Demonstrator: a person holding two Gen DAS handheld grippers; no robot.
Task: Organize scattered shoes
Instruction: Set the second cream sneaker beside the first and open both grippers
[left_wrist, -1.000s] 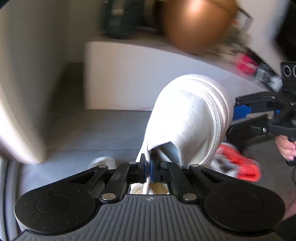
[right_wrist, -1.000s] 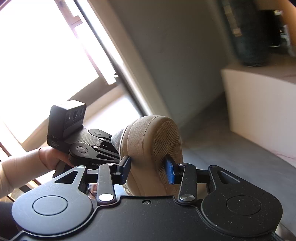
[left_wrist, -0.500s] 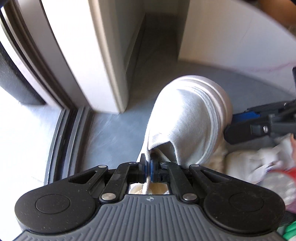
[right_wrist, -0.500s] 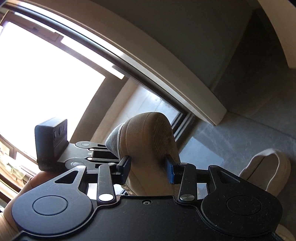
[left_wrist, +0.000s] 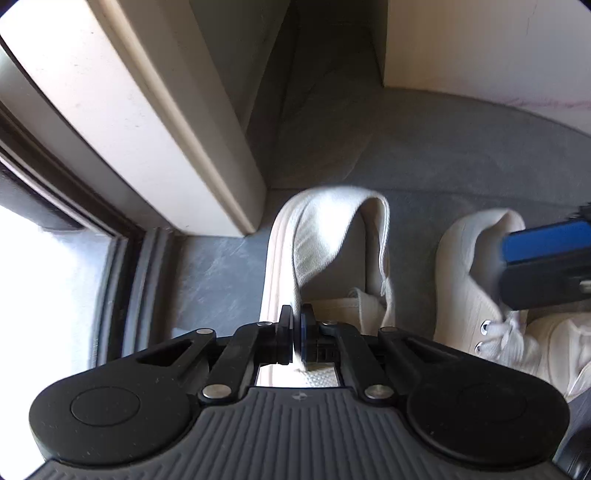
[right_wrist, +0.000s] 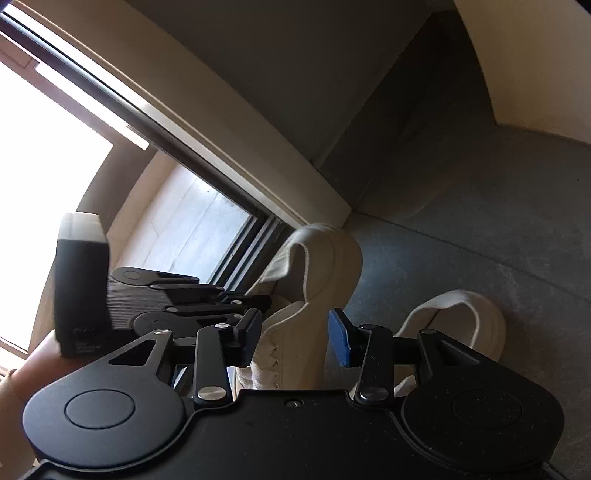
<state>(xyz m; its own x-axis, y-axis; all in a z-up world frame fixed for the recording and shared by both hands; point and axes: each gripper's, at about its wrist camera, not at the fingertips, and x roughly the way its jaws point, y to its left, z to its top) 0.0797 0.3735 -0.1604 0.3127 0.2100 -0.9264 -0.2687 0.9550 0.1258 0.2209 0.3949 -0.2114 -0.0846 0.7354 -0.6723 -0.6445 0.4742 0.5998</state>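
Both shoes have come down to the floor (left_wrist: 424, 155) by the door frame (left_wrist: 147, 122). Left gripper (left_wrist: 296, 334) pinches the left shoe's (left_wrist: 325, 236) collar; right gripper (right_wrist: 295, 334) stands half-wide around the right shoe (right_wrist: 317, 295), pads apparently clear.

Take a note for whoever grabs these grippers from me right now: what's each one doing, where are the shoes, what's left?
Left gripper: shut, pinching the side wall of the white slip-on, low by the door track.
Right gripper: jaws straddle the lace-up sneaker; whether the pads press is unclear.
Another white slip-on lies on the grey floor, right of the sneaker.
Done: three shoes gathered near the door.
Left: release both, line them up side by side.
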